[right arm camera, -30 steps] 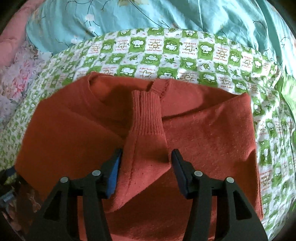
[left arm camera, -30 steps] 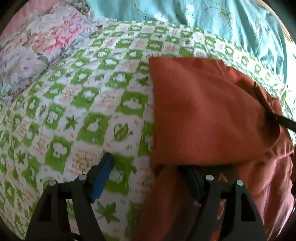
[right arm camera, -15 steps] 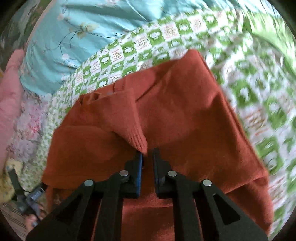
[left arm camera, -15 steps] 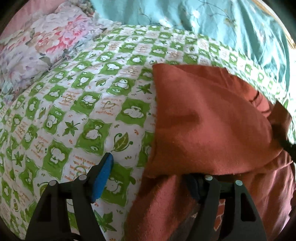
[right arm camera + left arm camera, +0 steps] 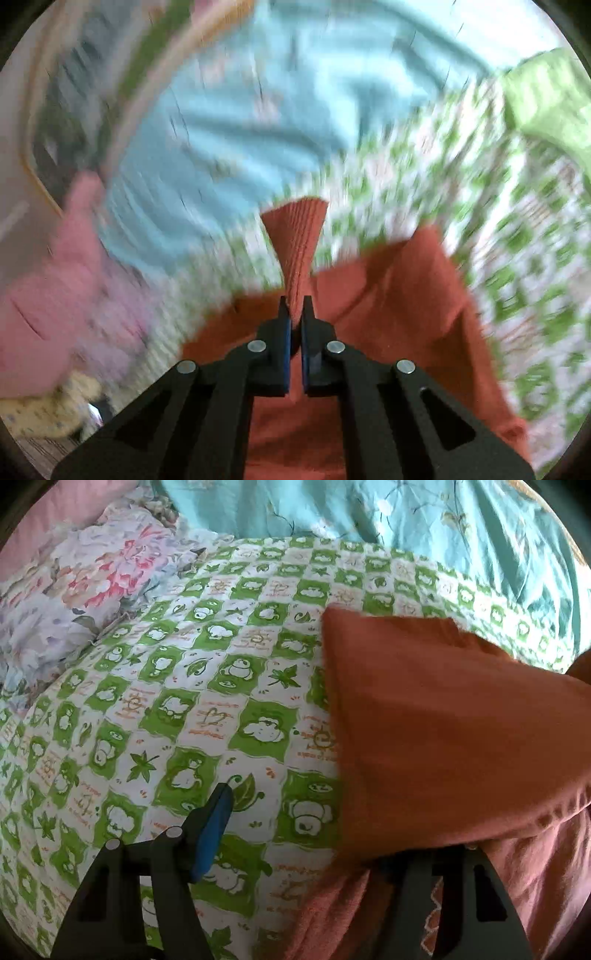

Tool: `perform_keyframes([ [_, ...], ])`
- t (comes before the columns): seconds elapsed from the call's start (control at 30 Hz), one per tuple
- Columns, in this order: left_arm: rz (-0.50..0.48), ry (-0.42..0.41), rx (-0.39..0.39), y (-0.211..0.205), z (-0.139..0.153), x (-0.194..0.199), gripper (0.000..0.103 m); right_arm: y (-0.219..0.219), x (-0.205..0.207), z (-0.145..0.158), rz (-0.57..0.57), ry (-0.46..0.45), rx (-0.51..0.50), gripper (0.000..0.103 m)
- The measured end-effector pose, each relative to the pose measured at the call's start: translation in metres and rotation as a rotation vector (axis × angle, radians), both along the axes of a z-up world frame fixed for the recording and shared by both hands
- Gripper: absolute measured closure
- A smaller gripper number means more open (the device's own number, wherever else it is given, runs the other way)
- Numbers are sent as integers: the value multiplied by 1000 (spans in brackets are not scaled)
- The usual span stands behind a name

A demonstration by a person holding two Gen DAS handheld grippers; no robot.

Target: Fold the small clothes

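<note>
A rust-orange sweater (image 5: 443, 731) lies partly folded on a green-and-white checked quilt (image 5: 221, 686). My left gripper (image 5: 310, 834) is open at the sweater's left edge; its left finger (image 5: 212, 834) is over the quilt and its right finger is hidden under a fold of the sweater. My right gripper (image 5: 295, 310) is shut on the sweater's ribbed sleeve cuff (image 5: 299, 236) and holds it lifted above the sweater body (image 5: 388, 314). The right wrist view is heavily blurred.
A turquoise floral duvet (image 5: 406, 520) lies along the back of the bed. A floral pillow (image 5: 74, 602) and pink bedding (image 5: 55, 513) sit at the left. A yellowish cloth (image 5: 44, 410) shows at the lower left of the right wrist view.
My right gripper closed on the sleeve cuff and lifted it up and away fast. The left gripper stayed open at the sweater's edge while the fold shifted slightly right.
</note>
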State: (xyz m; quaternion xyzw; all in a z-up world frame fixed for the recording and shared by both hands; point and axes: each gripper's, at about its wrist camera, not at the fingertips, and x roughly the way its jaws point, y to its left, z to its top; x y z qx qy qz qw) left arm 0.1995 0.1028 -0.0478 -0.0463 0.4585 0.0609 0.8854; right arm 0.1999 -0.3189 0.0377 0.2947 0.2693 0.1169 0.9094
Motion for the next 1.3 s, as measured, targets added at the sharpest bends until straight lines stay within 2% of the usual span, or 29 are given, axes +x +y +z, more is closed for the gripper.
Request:
perform_keyframes([
  [0.07, -3, 1, 28, -6, -3, -2, 36, -16, -18, -5, -44, 13, 7, 98],
  [0.13, 7, 1, 53, -10, -5, -3, 37, -19, -17, -31, -40, 104, -33, 98],
  [0.17, 20, -1, 44, -8, -4, -4, 37, -21, -15, -48, -39, 161, -22, 98],
  [0.27, 57, -16, -20, 6, 2, -6, 37, -18, -13, -72, -26, 222, -9, 98],
  [0.43, 81, 19, -185, 34, -5, -5, 37, 2, -9, -76, 38, 250, -80, 98],
  [0.53, 28, 36, -154, 29, -4, -6, 36, 4, -9, -88, 53, 318, -119, 97],
  [0.6, -35, 58, -172, 26, -1, -10, 36, 1, -14, -93, 65, 339, -115, 95],
  [0.7, -168, 76, -274, 25, 9, -22, 36, -12, -27, -87, 61, 339, -106, 87],
  [0.73, -202, 64, -299, 26, 15, -26, 35, -14, -30, -83, 51, 335, -123, 79],
  [0.77, -217, 54, -310, 26, 20, -28, 34, -18, -35, -75, 31, 321, -147, 70],
  [0.83, -226, 28, -310, 27, 30, -25, 29, -25, -39, -61, 6, 280, -174, 63],
  [0.97, -208, 20, -266, 21, 36, 17, 25, -31, -27, -47, 17, 254, -193, 58],
  [1.2, -197, 131, -290, 11, -1, 109, 22, -50, 30, -46, -29, 239, -262, 47],
  [1.3, -202, 124, -324, 10, -4, 128, 18, -54, 69, -54, -5, 263, -289, 47],
])
